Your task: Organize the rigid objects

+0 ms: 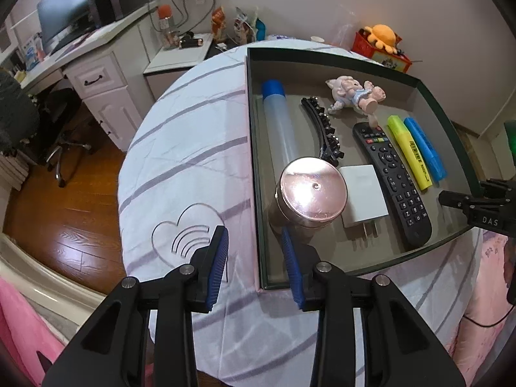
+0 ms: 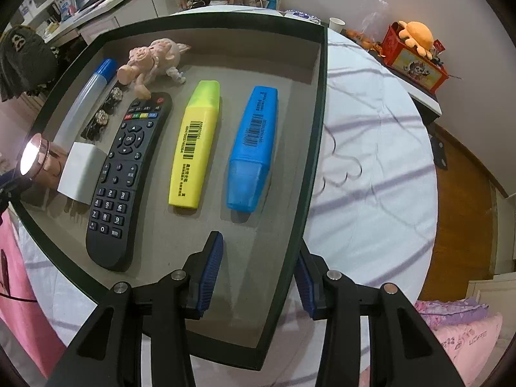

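Grippers both straddle the tray's side walls, left gripper (image 1: 254,258) and right gripper (image 2: 258,267) part open, empty; inside the tray (image 2: 317,122), remote control (image 2: 125,180) and highlighters lie lengthwise, away from the right gripper.

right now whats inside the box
Inside the box: tube, hair clip, pig toy, remote, yellow marker, blue marker, charger, can. The floor beneath them is hidden.

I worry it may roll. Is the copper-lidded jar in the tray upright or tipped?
Upright: the copper-lidded jar stands on its base in the tray, round lid facing up, beside the white charger.
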### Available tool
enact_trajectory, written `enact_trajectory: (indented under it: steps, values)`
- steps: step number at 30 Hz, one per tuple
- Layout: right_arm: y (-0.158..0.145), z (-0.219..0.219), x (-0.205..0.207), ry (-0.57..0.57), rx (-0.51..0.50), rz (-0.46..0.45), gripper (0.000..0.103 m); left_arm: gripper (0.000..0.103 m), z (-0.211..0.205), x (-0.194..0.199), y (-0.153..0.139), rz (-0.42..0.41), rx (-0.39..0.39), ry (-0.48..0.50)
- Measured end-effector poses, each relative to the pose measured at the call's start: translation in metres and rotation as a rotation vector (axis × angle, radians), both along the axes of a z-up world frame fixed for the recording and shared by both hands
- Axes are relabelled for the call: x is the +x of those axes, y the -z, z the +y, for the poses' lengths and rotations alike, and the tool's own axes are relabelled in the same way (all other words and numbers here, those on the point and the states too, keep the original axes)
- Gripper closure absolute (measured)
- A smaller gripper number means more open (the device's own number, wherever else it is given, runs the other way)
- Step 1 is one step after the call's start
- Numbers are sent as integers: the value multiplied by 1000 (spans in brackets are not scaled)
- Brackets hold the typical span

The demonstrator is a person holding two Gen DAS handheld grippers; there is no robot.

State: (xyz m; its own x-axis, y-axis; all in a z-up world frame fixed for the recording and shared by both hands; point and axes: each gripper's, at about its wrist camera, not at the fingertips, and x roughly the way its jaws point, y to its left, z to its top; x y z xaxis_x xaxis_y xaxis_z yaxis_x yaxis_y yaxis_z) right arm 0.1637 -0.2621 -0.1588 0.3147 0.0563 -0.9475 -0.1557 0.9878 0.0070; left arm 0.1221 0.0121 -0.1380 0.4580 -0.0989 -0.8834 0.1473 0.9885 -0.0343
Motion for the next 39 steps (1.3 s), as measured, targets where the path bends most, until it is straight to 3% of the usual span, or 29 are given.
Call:
enact_trajectory:
  steps: [1,3,4,5,6,9,14,17,39]
  values:
    - [-1,-1,-1,8,12,-6,59,64,1,-2,-3,-6,-5,-8]
    - [-5,-7,0,27,40,-32,56,42,2,-5,-10,-18,-15,-33]
    - [-10,-8,-2,33,64,-52,45,30,1,-10,-19,-44,-14,-42]
    - [-16,-7,-6,37,88,-69,27,23,-1,-12,-25,-63,-18,-45]
    - [-23,-7,-11,46,98,-90,19,16,-4,-18,-35,-99,-9,-53]
    - [-52,-2,-25,58,96,-159,17,5,-16,-28,-58,-172,-16,-36]
    - [-84,20,-34,42,176,-211,17,4,-44,-27,-82,-223,-28,12]
    - [-90,36,-35,20,168,-227,17,3,-53,-23,-86,-218,-54,27]
    - [-86,28,-20,43,141,-222,17,1,-71,11,-73,-169,6,4]
